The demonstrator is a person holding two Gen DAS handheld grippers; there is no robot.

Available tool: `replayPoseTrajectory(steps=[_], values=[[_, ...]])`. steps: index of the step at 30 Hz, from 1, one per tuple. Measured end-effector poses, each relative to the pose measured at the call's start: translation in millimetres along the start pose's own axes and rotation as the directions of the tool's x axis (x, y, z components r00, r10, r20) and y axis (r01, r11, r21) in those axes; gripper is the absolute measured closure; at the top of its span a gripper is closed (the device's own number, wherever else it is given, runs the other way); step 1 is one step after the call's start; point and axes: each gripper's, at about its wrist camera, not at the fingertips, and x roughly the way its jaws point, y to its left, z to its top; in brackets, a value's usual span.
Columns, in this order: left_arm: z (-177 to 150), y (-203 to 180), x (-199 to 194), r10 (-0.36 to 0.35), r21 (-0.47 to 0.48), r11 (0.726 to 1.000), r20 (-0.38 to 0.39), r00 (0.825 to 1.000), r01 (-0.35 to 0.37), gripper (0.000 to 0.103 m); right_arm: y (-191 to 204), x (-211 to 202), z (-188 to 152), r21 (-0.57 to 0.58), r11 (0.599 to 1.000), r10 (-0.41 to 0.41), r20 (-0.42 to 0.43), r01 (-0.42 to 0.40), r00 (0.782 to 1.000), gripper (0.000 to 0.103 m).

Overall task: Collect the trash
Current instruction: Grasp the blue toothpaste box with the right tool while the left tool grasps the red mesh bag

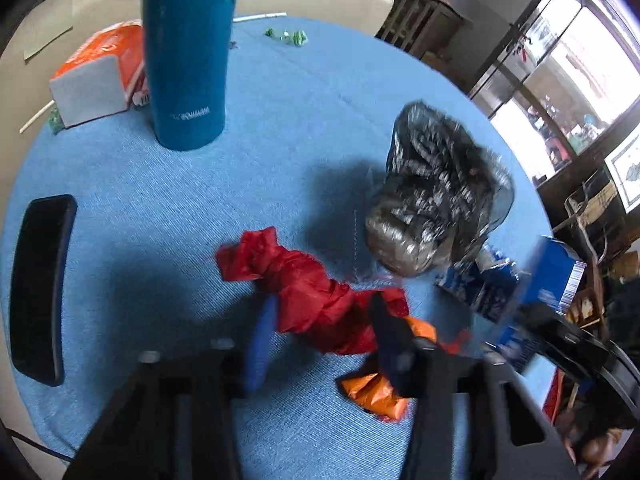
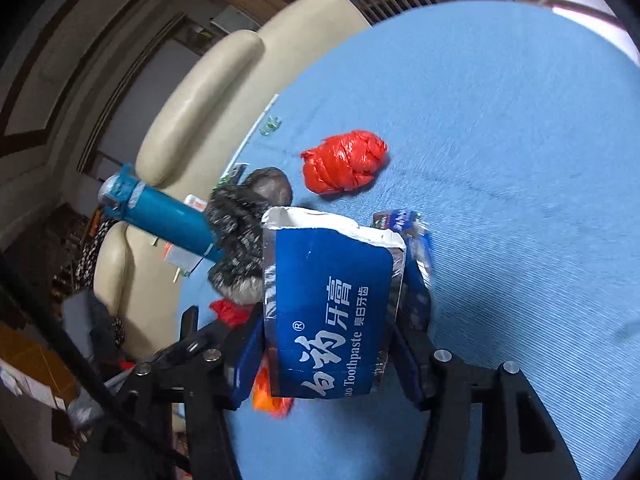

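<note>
Right tool (image 2: 328, 320) clamped on the toothpaste box (image 2: 332, 312); left tool (image 1: 320, 332) closing round red bag (image 1: 304, 292), grip unclear. Scattered on bench (image 1: 180, 208): black bag (image 1: 436, 192), another red bag (image 2: 344, 166).

Home living room: cream sofa (image 2: 192, 92), blue-clothed table (image 1: 280, 128), glass-fronted cabinet (image 1: 560, 80).

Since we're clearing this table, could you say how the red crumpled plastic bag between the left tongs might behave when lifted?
The red crumpled plastic bag looks thin and twisted, so probably light and floppy, its loose ends sagging. Its glossy film may slip between the left tongs. Not fragile.
</note>
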Motion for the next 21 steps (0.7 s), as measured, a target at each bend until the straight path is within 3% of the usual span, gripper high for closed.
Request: replayPoseTrajectory(steps=[7, 12, 21], values=[[-13.5, -3.4, -10.7, 0.017, 0.006, 1.0, 0.061, 0.998, -0.018, 0.071, -9.2, -62.5, -27.1, -0.099, 0.995, -0.014, 0.1, 0.024, 0.995, 0.042], [-26.4, -13.0, -37.5, 0.032, 0.029, 0.999, 0.121, 0.992, -0.036, 0.072, -22.4, -102.5, -42.2, -0.121, 0.989, -0.06, 0.187, 0.083, 0.981, 0.042], [-43.1, -43.7, -99.6, 0.035, 0.141, 0.987, 0.26, 0.965, -0.074, 0.072, -37.8, -141.8, -53.8, -0.112, 0.985, -0.1, 0.27, 0.134, 0.958, 0.042]])
